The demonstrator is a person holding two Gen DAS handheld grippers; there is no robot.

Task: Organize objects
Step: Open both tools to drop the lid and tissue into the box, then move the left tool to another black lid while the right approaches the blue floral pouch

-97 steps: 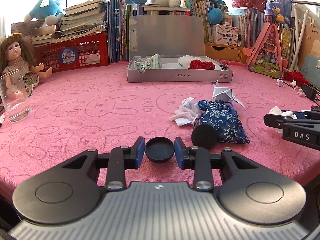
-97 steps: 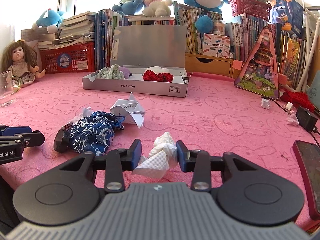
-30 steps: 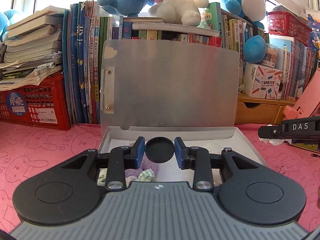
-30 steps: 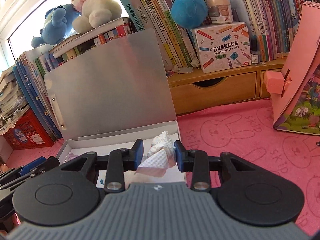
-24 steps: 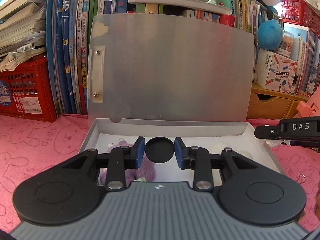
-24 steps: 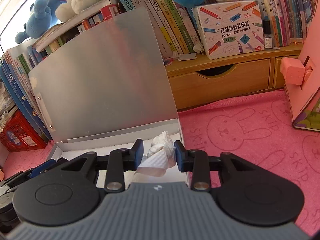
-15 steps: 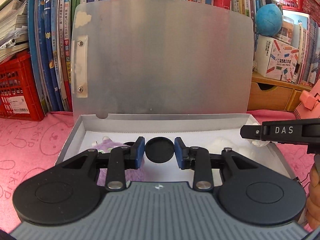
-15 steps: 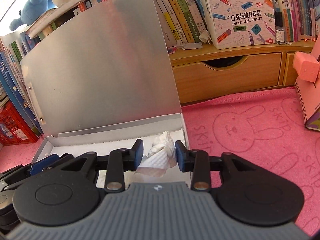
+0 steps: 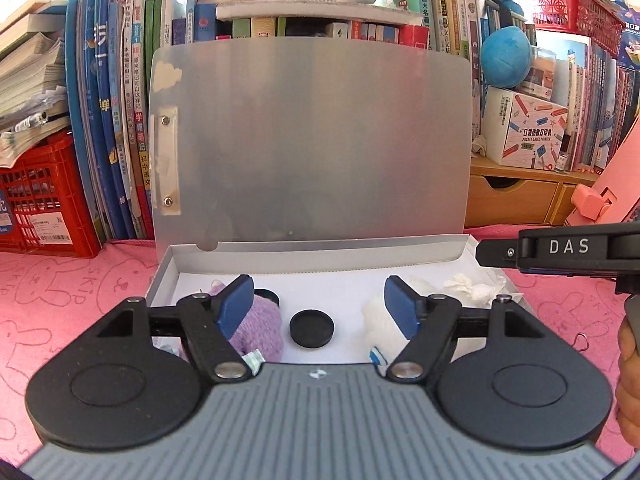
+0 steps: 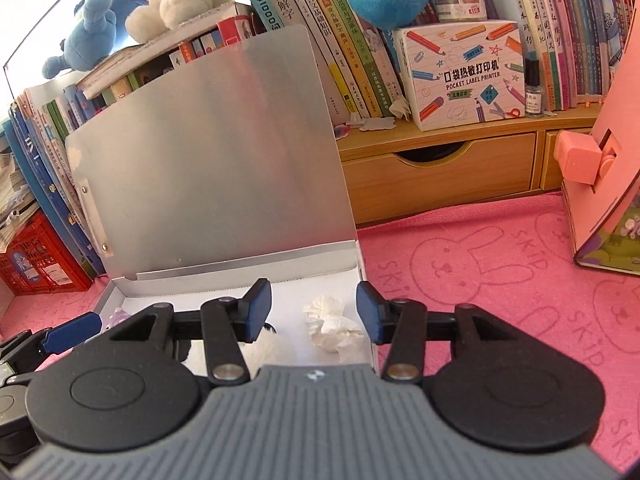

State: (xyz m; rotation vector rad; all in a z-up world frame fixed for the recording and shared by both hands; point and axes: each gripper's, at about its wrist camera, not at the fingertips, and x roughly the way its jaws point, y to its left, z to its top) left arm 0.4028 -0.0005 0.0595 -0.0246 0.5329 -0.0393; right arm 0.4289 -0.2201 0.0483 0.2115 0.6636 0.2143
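Left wrist view: your left gripper [image 9: 318, 302] hovers over the open box [image 9: 460, 249], its jaws spread wide and holding nothing. Between them, flat on the white floor of the box, lies the black cap [image 9: 311, 327]. Just left of it sits a purple knitted ball [image 9: 262, 336], partly behind your left jaw; to the right is a white fluffy ball [image 9: 378, 326], and further right a crumpled tissue [image 9: 474, 285]. The tall grey lid [image 9: 308, 136] stands upright behind, leaning toward the books [image 9: 120, 120]. Your right gripper [image 9: 560, 251] enters at the right edge. If you lift away carelessly, a jaw could snag the purple ball and drag it out, since it sits right against the left jaw.

Right wrist view: your right gripper [image 10: 314, 312] is also spread wide and empty. The tissue [image 10: 332, 326] lies in the box [image 10: 356, 268] near its right wall, between and beyond the jaws. The right jaw sits about over that wall, so pulling back low could catch the rim and shift the box on the pink counter [image 10: 500, 272]. Pushing forward could knock the lid [image 10: 208, 200] against the books.
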